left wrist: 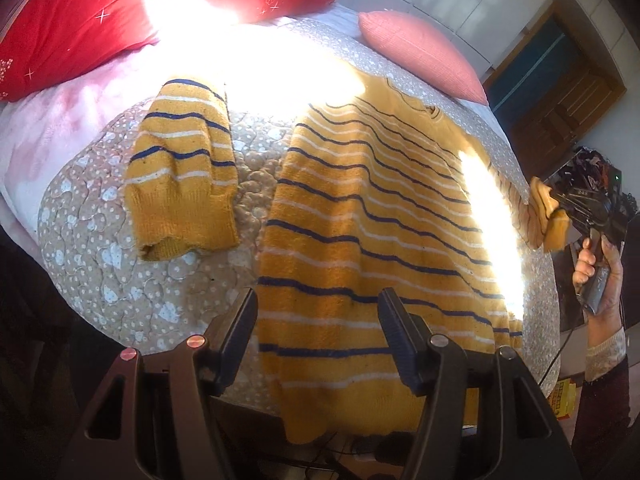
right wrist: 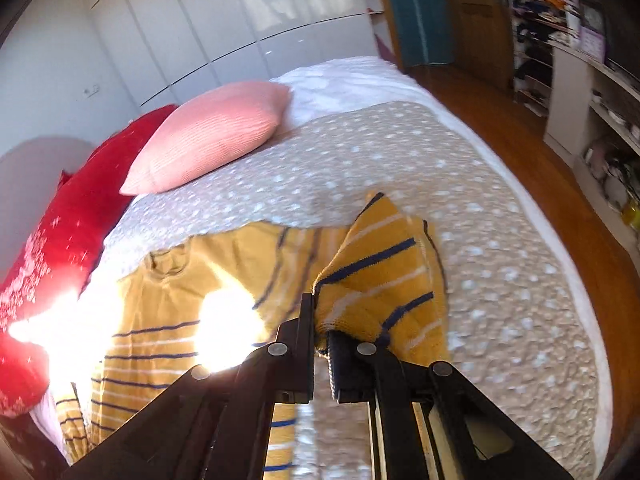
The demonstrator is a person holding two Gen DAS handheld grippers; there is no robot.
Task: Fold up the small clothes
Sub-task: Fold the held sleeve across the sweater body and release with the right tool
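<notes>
Harsh sunlight glare blown out across the bed, fisheye-bent dark edges, right view motion-blurred

One sweater with two sleeves: one flat on the quilt, the other lifted. Two pillows: one red, one pink. One dotted quilt on one bed. Two grippers, left and right, with two fingers each. One hand in view. One shelf unit by the wall.
</notes>
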